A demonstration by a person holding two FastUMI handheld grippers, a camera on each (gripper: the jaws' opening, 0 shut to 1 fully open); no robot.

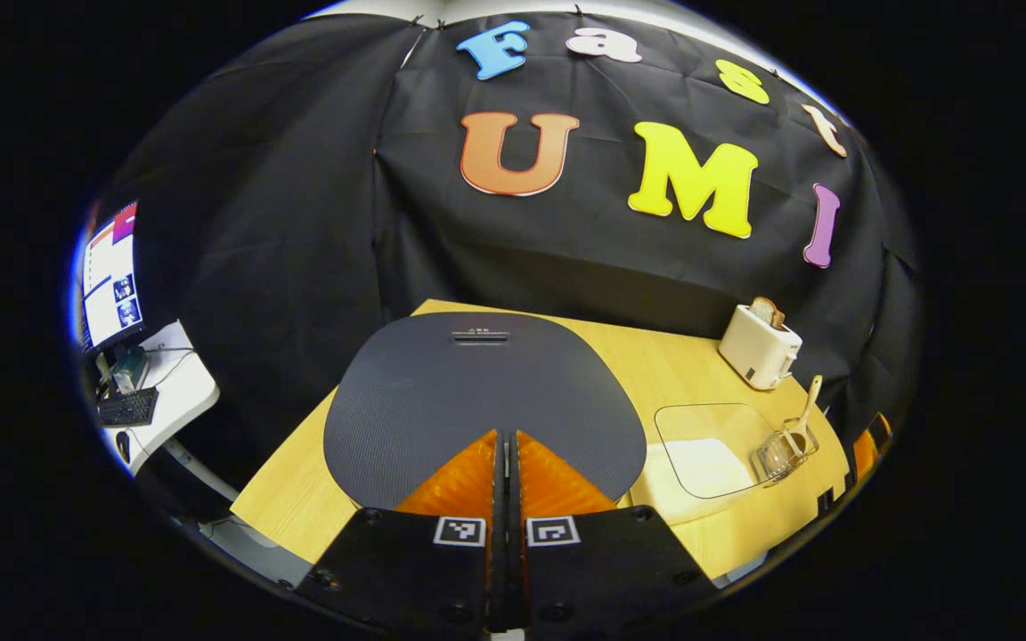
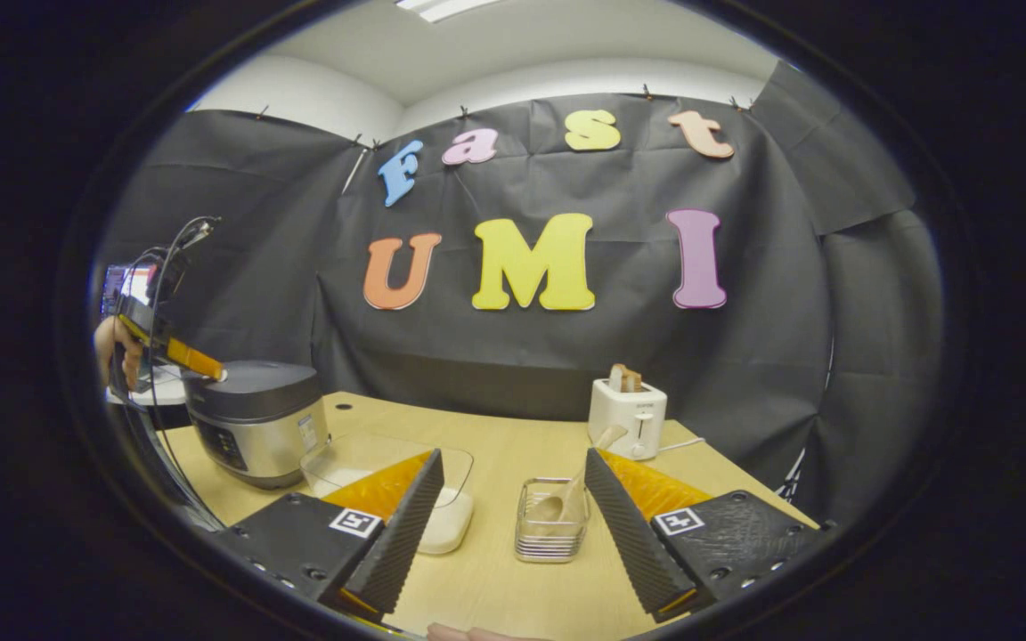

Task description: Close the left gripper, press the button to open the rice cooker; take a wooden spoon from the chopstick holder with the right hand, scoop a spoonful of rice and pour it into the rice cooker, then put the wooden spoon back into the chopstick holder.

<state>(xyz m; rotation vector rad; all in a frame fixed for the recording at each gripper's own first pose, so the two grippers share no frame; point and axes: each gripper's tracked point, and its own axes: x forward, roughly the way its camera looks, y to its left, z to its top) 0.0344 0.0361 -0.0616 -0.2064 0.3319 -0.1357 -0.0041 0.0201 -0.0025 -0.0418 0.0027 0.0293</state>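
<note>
Left gripper (image 1: 506,445) pressed together, tips laid on rice cooker (image 1: 477,392) lid; in right gripper view it is seen at lid's near edge (image 2: 210,369). Lid not yet lifted, so button press is judged in progress. Right gripper (image 2: 513,499) spread wide, nothing held, hovering before chopstick holder (image 2: 551,532). Wooden spoon (image 2: 566,499) stands in holder, untouched. Rice container (image 2: 388,485) sits between cooker and holder. Left to do: opening, spoon pick, scooping, pouring, returning spoon.

Dark grey ribbed lid on a silver rice cooker (image 2: 255,423); white toaster (image 2: 627,417); light wood surface (image 2: 513,570); apparently clear chopstick holder (image 2: 551,531).
</note>
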